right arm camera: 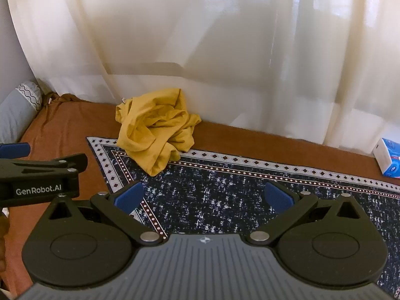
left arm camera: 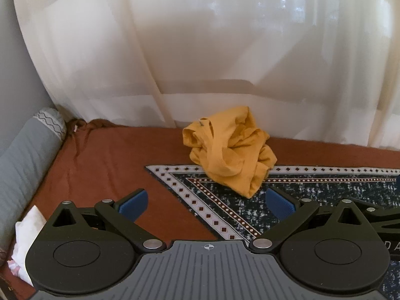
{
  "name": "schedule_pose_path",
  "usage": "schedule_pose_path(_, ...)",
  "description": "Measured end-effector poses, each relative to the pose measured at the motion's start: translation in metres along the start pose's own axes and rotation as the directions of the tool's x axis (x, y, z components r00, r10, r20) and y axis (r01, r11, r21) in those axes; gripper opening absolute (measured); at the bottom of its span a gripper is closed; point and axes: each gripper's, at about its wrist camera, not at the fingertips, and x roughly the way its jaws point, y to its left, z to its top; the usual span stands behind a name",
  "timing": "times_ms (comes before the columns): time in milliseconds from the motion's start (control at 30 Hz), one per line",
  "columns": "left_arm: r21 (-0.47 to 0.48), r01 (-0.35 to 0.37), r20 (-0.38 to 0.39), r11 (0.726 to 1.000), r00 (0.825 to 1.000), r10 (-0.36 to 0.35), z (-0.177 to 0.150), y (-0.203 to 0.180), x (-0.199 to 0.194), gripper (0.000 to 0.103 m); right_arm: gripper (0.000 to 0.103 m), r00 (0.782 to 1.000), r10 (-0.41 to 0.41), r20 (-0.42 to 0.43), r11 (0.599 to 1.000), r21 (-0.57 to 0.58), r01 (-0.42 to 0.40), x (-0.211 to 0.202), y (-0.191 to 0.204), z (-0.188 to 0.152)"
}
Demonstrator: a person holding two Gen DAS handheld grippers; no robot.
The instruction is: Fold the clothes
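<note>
Crumpled mustard-yellow cotton garment (left arm camera: 230,150) sits bunched in a heap on the far corner of the dark patterned mat with the diamond border (right arm camera: 250,200), close under the sheer white curtain (right arm camera: 225,50) and unfolded as it lies. Left tongs (left arm camera: 207,200) and right tongs (right arm camera: 203,195) both spread wide, holding nothing, short of the heap. Risks: a pinch into the wad may catch several layers, so it lifts as a knot; a reach past it may snag the curtain or drag the mat.

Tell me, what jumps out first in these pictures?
A crumpled yellow garment lies in a heap on the far corner of a dark patterned mat, close to a white curtain. Nearer the camera, the left gripper and right gripper both stand open, holding nothing.
</note>
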Motion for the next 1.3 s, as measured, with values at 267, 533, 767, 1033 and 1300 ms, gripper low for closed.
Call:
schedule_pose_path(267, -0.015, 0.014, 0.003, 1.0, 1.0, -0.014, 0.0007, -0.001, -0.0018, 0.103, 0.103, 1.0, -0.004, 0.006, 1.0, 0.002, 0.004, -0.0022, -0.0019, 0.0043)
schedule_pose_path(533, -0.018, 0.019, 0.001, 1.0, 1.0, -0.019, 0.001, 0.0001, -0.0011, 0.103, 0.103, 1.0, -0.005, 0.01, 1.0, -0.003, 0.005, -0.0021, -0.0005, 0.0047)
schedule_pose_path(767, -0.021, 0.023, 0.002, 1.0, 1.0, -0.023, 0.0002, 0.0018, -0.0053, 0.103, 0.103, 1.0, -0.003, 0.013, 1.0, -0.008, 0.003, -0.0032, 0.0014, 0.0063)
schedule_pose_path(1033, -0.023, 0.025, -0.002, 0.999, 1.0, -0.025, -0.0002, 0.0028, -0.0055, 0.103, 0.103, 1.0, -0.006, 0.014, 1.0, -0.008, 0.006, -0.0041, 0.0026, 0.0065)
schedule_pose_path(1300, -0.027, 0.027, -0.006, 0.999, 1.0, -0.027, -0.0011, 0.0029, -0.0048, 0.103, 0.103, 1.0, -0.004, 0.013, 1.0, -0.007, 0.004, -0.0037, 0.0014, 0.0052)
